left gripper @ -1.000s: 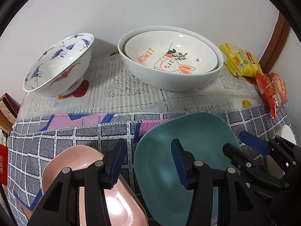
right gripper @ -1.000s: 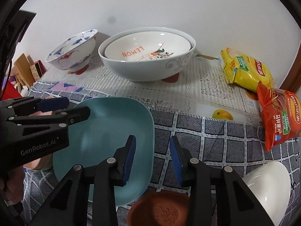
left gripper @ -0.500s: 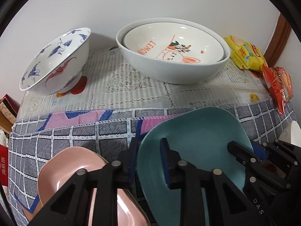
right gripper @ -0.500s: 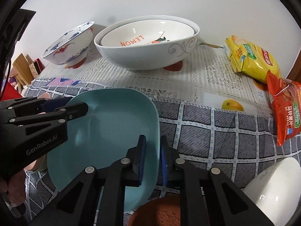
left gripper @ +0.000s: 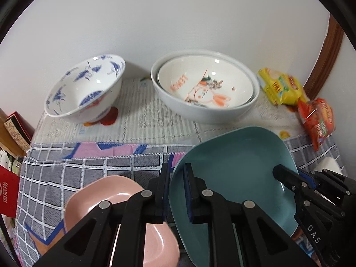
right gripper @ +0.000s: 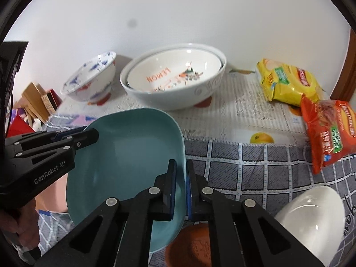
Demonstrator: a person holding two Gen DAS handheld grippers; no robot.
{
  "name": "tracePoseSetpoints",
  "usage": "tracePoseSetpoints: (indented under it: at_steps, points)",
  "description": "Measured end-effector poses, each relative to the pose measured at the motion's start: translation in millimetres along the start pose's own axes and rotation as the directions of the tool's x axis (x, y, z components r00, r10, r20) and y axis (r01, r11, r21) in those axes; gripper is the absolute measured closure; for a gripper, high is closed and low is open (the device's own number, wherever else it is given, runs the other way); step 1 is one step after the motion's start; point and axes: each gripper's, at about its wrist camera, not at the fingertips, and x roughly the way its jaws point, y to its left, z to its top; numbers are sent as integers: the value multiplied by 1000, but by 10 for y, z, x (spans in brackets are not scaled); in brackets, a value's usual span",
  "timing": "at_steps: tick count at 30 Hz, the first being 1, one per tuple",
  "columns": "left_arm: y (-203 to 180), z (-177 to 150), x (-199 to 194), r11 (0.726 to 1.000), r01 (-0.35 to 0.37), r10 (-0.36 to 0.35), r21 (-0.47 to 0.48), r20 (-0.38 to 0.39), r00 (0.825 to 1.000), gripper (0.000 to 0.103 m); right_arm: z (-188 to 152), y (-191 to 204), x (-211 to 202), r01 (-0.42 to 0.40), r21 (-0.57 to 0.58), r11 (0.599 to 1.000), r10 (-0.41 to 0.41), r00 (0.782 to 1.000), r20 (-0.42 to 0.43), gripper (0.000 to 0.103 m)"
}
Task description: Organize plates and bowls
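While both tools (left gripper: 176, 191) (right gripper: 180, 185) clamp its rims, the teal plate (left gripper: 240, 169) tilts.

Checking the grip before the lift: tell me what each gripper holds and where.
Both hold the teal plate by its rim: the left gripper on the plate's left edge, the right gripper on its right edge.

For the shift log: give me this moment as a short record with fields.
held item: teal plate
left hand-held gripper: shut on the plate's left rim
right hand-held gripper: shut on its right rim
beside plate: pink plate, brown dish, white bowl
at the back: crane bowl; lemon bowl nested in larger bowl
clutter: two snack packets
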Motion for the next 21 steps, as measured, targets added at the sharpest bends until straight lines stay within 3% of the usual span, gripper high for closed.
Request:
tracePoseSetpoints:
  at_steps: [21]
  points:
    - [228,-238,-1073,999,-9,13,-43,97,995,91,-104,440,-1016,-57,26,998,54,993,104,98]
